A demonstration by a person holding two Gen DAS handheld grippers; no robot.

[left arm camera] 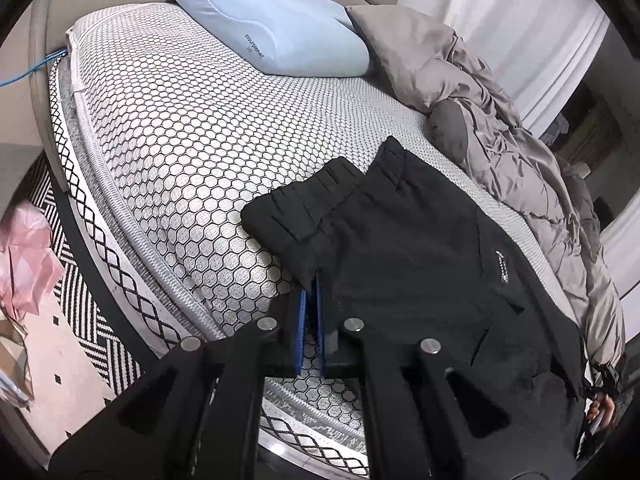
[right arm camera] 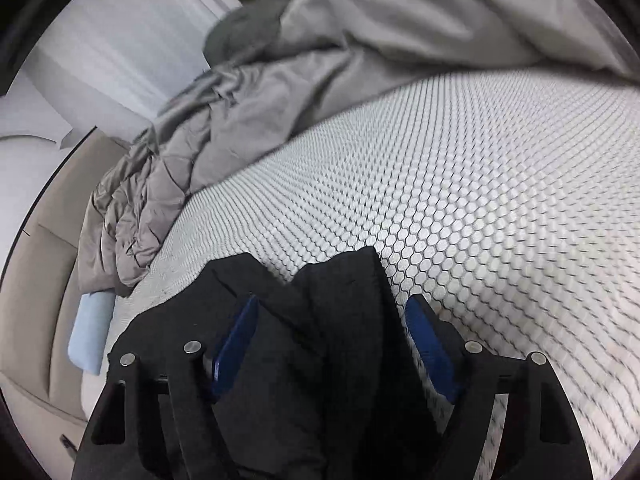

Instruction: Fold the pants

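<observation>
Black pants (left arm camera: 400, 248) lie partly folded on the honeycomb-patterned mattress (left arm camera: 180, 120), with the waistband pointing toward the pillow. My left gripper (left arm camera: 314, 282) is shut, its blue pads pinching the near edge of the pants. In the right wrist view the pants (right arm camera: 320, 360) lie bunched between the spread blue pads of my right gripper (right arm camera: 332, 304). That gripper is open, and neither pad presses on the cloth. The mattress (right arm camera: 480, 160) stretches out beyond it.
A light blue pillow (left arm camera: 272, 28) lies at the head of the bed. A crumpled grey duvet (left arm camera: 500, 140) runs along the far side, and the same duvet (right arm camera: 280, 80) shows in the right wrist view. Left of the bed are a black-and-white rug (left arm camera: 80, 300) and pink cloth (left arm camera: 24, 260).
</observation>
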